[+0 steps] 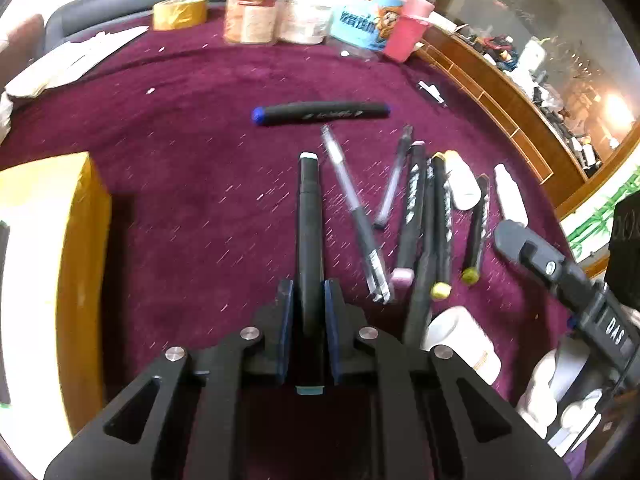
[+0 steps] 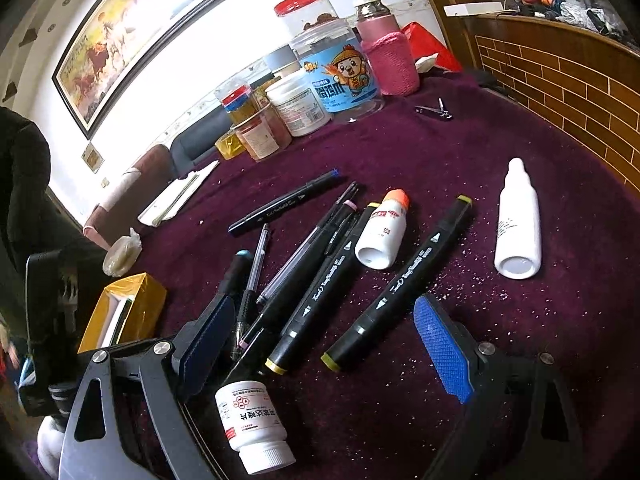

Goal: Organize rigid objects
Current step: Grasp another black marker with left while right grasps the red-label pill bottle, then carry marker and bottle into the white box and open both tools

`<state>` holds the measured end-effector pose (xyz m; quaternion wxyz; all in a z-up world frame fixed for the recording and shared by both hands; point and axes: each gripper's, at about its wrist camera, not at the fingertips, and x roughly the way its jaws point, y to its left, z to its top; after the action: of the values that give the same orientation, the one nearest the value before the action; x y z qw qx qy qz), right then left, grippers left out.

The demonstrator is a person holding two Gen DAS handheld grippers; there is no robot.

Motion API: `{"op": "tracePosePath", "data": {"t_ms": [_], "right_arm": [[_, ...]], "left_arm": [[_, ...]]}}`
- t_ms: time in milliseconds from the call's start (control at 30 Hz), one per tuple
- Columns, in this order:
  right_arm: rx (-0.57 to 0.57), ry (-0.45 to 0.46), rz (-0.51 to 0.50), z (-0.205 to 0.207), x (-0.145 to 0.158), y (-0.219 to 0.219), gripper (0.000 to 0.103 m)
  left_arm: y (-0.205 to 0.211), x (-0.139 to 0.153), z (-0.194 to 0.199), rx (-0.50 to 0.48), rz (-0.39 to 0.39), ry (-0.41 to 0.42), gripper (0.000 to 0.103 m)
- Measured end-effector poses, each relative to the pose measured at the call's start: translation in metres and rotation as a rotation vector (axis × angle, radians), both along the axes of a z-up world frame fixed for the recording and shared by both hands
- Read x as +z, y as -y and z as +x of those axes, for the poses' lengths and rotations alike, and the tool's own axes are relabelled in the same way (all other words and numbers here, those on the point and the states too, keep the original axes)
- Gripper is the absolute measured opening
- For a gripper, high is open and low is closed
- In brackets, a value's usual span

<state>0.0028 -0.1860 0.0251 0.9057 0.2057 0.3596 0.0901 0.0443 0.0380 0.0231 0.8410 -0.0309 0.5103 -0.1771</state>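
Note:
My left gripper (image 1: 308, 296) is shut on a black marker (image 1: 309, 216) with a pale teal cap, held lengthwise above the purple cloth; it also shows in the right wrist view (image 2: 236, 276). A blue-capped black marker (image 1: 320, 114) lies crosswise beyond it. Several markers and pens (image 1: 416, 216) lie in a loose pile to the right. My right gripper (image 2: 324, 340) is open and empty, its jaws wide over two yellow-capped markers (image 2: 396, 284). Three white bottles lie on the cloth: an orange-capped one (image 2: 382, 232), a dropper bottle (image 2: 518, 224), a labelled pill bottle (image 2: 254, 424).
A yellow open box (image 1: 76, 264) stands at the left; it also shows in the right wrist view (image 2: 128, 312). Jars, tape rolls and a pink-sleeved bottle (image 2: 386, 52) crowd the table's far edge. Nail clippers (image 2: 434, 110) lie near them. A wooden shelf edge (image 2: 560, 80) borders the right.

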Motion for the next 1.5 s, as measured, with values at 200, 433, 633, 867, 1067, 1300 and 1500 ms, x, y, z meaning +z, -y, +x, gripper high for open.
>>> {"op": "tracePosePath", "data": {"t_ms": [200,433,633,867,1067,1300,1500], "right_arm": [[0.013,0.006,-0.022,-0.001,0.002,-0.006,0.088],[0.01,-0.016,-0.031,0.003,-0.003,-0.004,0.088],[0.033,-0.013,-0.035,0.003,-0.003,-0.006,0.088],[0.219,-0.033,-0.051,-0.026,0.006,-0.032,0.088],[0.288,-0.066,-0.277,-0.037,-0.002,-0.072,0.06],[0.277,-0.122,-0.296,-0.034,-0.01,-0.078,0.03],[0.323,-0.105,-0.102,-0.042,0.027,-0.085,0.03]], "left_arm": [[0.024,-0.001,0.012,0.017,0.112,0.04,0.016],[0.028,-0.001,0.006,-0.023,0.099,0.088,0.012],[-0.012,0.026,-0.024,0.026,-0.1,0.123,0.012],[-0.069,0.064,-0.072,0.05,-0.281,0.197,0.012],[-0.123,0.076,-0.098,0.115,-0.362,0.22,0.012],[-0.202,0.074,-0.11,0.277,-0.273,0.232,0.012],[-0.248,0.061,-0.088,0.375,-0.205,0.194,0.012]]}}
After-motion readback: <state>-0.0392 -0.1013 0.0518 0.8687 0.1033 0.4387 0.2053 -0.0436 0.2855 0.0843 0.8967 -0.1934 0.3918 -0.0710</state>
